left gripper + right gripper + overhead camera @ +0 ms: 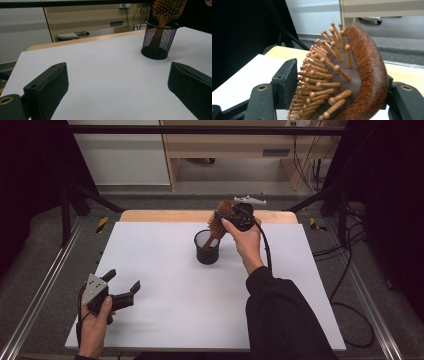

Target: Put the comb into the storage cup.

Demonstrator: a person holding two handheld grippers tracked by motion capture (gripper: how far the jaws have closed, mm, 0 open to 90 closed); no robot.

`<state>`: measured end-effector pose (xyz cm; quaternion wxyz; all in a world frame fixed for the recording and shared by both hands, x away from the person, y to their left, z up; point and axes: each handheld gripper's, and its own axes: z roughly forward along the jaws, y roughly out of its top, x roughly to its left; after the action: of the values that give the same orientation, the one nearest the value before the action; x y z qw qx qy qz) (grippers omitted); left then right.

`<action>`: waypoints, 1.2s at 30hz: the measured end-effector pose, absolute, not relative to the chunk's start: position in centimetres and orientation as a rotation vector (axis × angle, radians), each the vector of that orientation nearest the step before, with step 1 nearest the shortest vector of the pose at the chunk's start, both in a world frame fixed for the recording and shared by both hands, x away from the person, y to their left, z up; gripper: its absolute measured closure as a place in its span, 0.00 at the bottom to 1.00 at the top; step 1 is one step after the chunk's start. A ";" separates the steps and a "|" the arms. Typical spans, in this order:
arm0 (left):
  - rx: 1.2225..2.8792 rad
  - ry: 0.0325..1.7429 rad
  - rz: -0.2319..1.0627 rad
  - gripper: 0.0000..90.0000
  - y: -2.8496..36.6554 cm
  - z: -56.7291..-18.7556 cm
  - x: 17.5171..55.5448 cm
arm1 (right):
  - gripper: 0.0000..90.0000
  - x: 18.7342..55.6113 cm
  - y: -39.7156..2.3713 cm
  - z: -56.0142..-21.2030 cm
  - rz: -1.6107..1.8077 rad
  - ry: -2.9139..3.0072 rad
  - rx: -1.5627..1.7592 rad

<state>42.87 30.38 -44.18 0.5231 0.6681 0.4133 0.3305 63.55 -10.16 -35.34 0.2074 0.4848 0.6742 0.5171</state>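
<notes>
A wooden hairbrush (pixel 223 216) stands tilted in a black mesh cup (pixel 206 251), its handle down inside the cup and its bristled head leaning up and to the right above the rim. The cup sits on the white table (pixel 165 310), a little beyond its middle and toward the far edge.

The right hand-held gripper (pixel 235 215) has the brush head between its jaws. In the right gripper view the hairbrush (pixel 352 82) lies with its rounded wooden back against the right jaw, while the tips of the wooden pins reach the pad of the left jaw, so this gripper is pinching the brush head across its thickness. The person's right hand (pixel 246 237) holds the gripper above and just behind the cup, a dark sleeve (pixel 280 315) running down to the near edge.

The left hand-held gripper (pixel 123 290) rests well apart near the table's front left corner, jaws spread wide with nothing between them. In the left gripper view the mesh cup (pixel 159 41) and hairbrush (pixel 168 11) stand far ahead, toward the right.
</notes>
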 end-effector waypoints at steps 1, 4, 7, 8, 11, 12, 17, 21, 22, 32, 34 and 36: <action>1.601 0.989 0.792 0.04 30.4 -44.2 42.9 | 0.39 63.5 -10.2 -35.4 1.440 1.879 1.349; 1.602 0.989 0.791 0.04 30.3 -44.2 42.9 | 0.38 63.5 -10.3 -35.4 1.441 1.880 1.352; 1.603 0.988 0.791 0.04 30.3 -44.2 42.9 | 0.38 63.5 -10.3 -35.4 1.440 1.881 1.351; 1.603 0.989 0.790 0.04 30.3 -44.2 42.9 | 0.38 63.5 -10.3 -35.4 1.439 1.881 1.353; 1.600 0.990 0.787 0.04 30.3 -44.2 42.9 | 0.38 63.5 -10.4 -35.5 1.438 1.881 1.353; 1.603 0.988 0.789 0.04 30.3 -44.2 42.9 | 0.38 63.5 -10.4 -35.5 1.438 1.881 1.353; 1.603 0.988 0.789 0.04 30.3 -44.2 42.9 | 0.37 63.4 -10.6 -35.5 1.434 1.884 1.353; 1.604 0.988 0.786 0.04 30.3 -44.2 42.9 | 0.37 63.3 -10.7 -35.6 1.436 1.883 1.352; 1.604 0.988 0.786 0.04 30.2 -44.2 42.9 | 0.37 63.3 -10.7 -35.6 1.437 1.882 1.351; 1.601 0.986 0.785 0.04 30.2 -44.2 42.9 | 0.36 63.1 -11.1 -35.7 1.440 1.880 1.344; 1.602 0.985 0.785 0.04 30.2 -44.2 42.9 | 0.36 63.0 -11.1 -35.6 1.439 1.880 1.343; 1.601 0.985 0.785 0.04 30.2 -44.2 42.9 | 0.36 63.0 -11.1 -35.6 1.439 1.878 1.346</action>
<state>42.87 30.21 -44.20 0.5245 0.6692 0.4117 0.3281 63.04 -11.12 -35.58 0.2084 0.4837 0.6747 0.5171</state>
